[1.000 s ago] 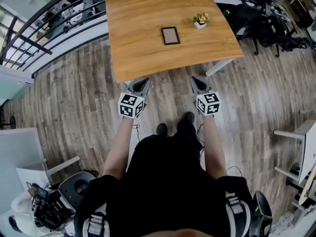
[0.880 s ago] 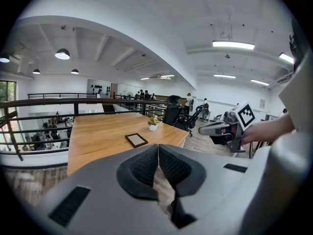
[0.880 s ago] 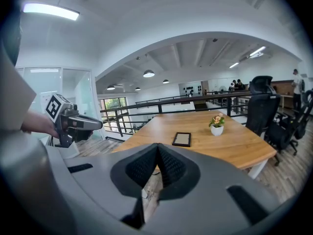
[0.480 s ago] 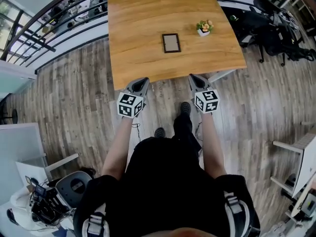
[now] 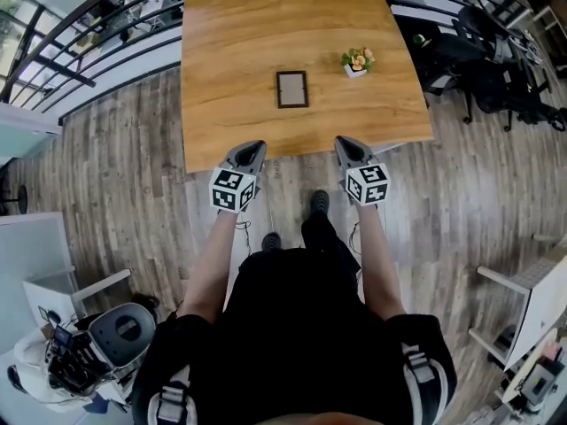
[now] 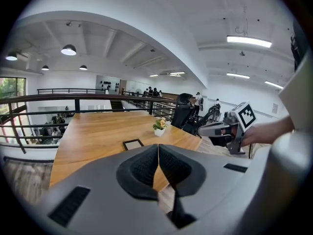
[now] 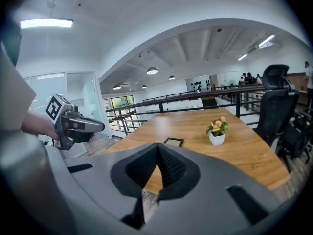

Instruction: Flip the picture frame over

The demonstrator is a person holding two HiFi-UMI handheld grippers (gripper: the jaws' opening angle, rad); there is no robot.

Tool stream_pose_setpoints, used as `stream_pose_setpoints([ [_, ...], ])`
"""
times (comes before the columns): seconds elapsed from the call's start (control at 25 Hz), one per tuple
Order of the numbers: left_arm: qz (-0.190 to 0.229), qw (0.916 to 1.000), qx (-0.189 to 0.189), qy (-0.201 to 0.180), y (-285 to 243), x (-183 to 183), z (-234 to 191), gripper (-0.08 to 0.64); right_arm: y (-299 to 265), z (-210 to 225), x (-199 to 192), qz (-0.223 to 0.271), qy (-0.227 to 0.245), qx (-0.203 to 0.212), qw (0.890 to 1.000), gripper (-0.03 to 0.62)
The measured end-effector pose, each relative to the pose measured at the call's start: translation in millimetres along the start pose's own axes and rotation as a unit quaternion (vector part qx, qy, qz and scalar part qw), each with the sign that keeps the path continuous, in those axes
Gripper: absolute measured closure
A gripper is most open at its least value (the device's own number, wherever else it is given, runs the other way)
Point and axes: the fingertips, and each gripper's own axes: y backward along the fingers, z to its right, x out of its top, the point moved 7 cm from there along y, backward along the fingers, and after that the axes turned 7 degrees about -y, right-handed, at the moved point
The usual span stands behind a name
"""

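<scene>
You have walked closer to the table (image 5: 221,69). A second ago your left gripper (image 5: 250,148) and your right gripper (image 5: 346,144) were just short of its near edge. Now their tips show over that edge. The picture frame (image 5: 291,88) and the little flower pot (image 5: 356,61) sit lower in the head view, nearer to you. Your right shoe (image 5: 319,202) has stepped farther ahead of your left shoe (image 5: 271,242).

Wooden table (image 5: 248,51) ahead of me, little white pot of flowers (image 5: 356,61) standing on its right side, black railing (image 6: 77,105) beyond, plank floor (image 5: 115,175) below, dark office chair (image 7: 273,102) at my right
</scene>
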Motion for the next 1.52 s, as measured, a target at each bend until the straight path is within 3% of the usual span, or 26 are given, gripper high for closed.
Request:
stream_pose_setpoints([
  [0.4,0.014,0.9984,0.052,0.018,-42,26,12,0.538,-23,57,36,-0.021,0.027,0.047,0.998,0.584],
  [1.0,0.01,0.9933,0.108,0.042,-63,23,-2,0.538,-70,70,46,-0.047,0.048,0.104,0.992,0.584],
  [1.4,0.015,0.9938,0.096,0.054,-82,20,-14,0.537,-86,74,46,-0.062,0.045,0.107,0.991,0.584],
  [1.52,0.023,0.9945,0.088,0.053,-88,20,-22,0.537,-91,74,46,-0.063,0.044,0.104,0.992,0.555],
])
